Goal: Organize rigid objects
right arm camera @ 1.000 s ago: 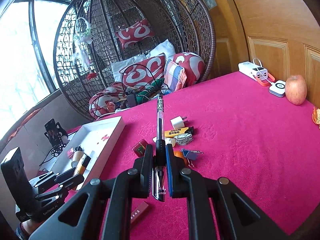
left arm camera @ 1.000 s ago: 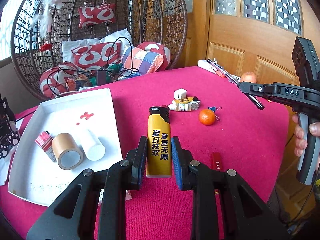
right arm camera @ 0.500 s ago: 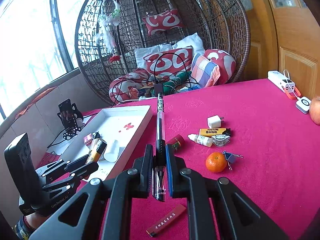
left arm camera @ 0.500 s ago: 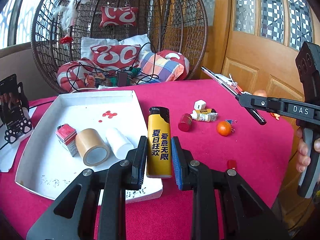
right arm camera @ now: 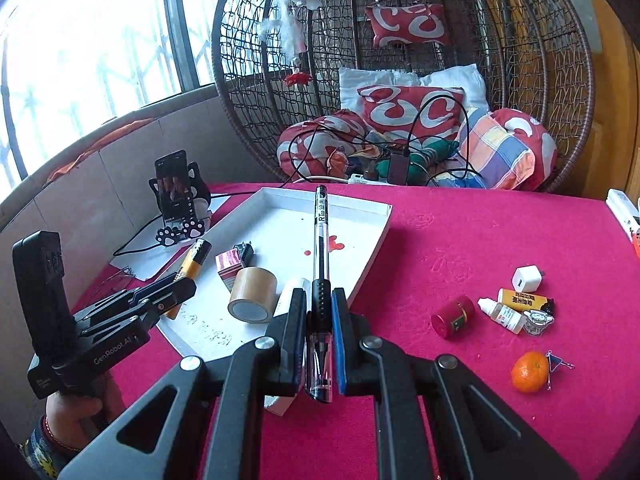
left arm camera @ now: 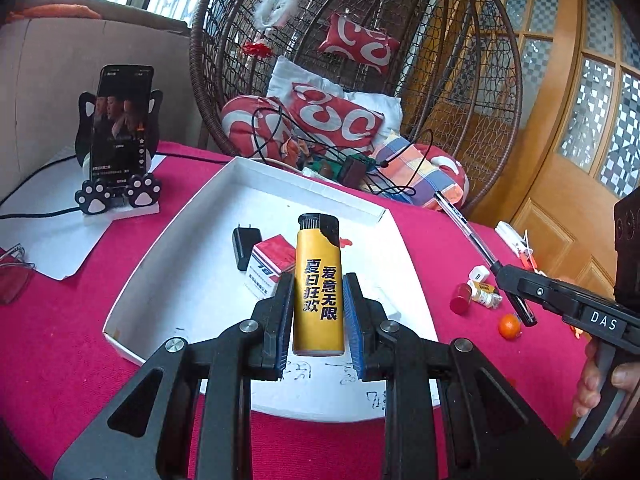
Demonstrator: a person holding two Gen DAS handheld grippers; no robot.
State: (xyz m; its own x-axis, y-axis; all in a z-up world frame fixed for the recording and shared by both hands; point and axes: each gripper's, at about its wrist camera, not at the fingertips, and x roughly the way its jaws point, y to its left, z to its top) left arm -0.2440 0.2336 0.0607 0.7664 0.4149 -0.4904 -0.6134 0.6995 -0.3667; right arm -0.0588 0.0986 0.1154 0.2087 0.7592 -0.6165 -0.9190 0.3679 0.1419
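Note:
My left gripper [left arm camera: 318, 288] is shut on a yellow lighter [left arm camera: 318, 280] with black characters, held upright over the white tray [left arm camera: 192, 216]. In the right wrist view that same lighter [right arm camera: 196, 260] hangs above the tray's left side. My right gripper [right arm camera: 318, 300] is shut on a black pen [right arm camera: 321, 240] that points out over the tray [right arm camera: 376, 236]. The left wrist view shows the pen [left arm camera: 472, 240] at the right, over the tray's right edge. Inside the tray lie a tape roll [right arm camera: 253, 294], a red-and-white box [left arm camera: 270, 260], a black plug [left arm camera: 244, 246] and a white cylinder [right arm camera: 290, 296].
On the pink tablecloth right of the tray lie a red cap [right arm camera: 454, 316], a dropper bottle [right arm camera: 502, 314], a second yellow lighter [right arm camera: 524, 298], a white charger [right arm camera: 527, 278], an orange [right arm camera: 530, 372] and a binder clip [right arm camera: 558, 364]. A phone on a paw stand [left arm camera: 120, 140] stands left; a wicker chair [right arm camera: 400, 60] is behind.
Both grippers have swung left, from over the loose items to over the tray, each keeping its grip. The tray now fills the middle of both views.

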